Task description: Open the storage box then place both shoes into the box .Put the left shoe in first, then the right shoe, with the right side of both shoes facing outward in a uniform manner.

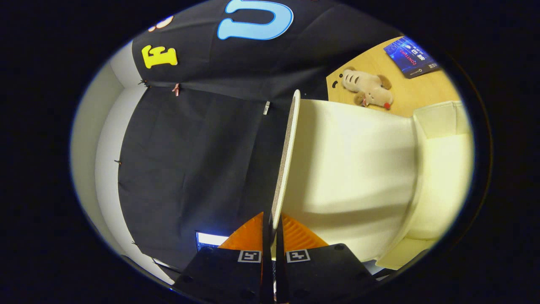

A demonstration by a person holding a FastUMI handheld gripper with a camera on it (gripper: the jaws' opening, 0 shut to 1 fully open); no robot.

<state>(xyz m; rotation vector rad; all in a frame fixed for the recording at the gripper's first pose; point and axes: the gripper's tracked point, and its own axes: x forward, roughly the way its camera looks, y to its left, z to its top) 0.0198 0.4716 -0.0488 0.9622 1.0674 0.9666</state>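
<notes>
Gripper (273, 236) fingers pinched on the thin cream lid (288, 160) of the cream storage box (438, 181), lid edge-on between them. Suggest swinging it fully open, grip steady at the rim.

The gripper (273, 236) pinched the box lid (291, 139), smooth matt plastic with a rough speckled edge; beyond lay a plush toy (366, 88) on wood-grain table (422, 90).
</notes>
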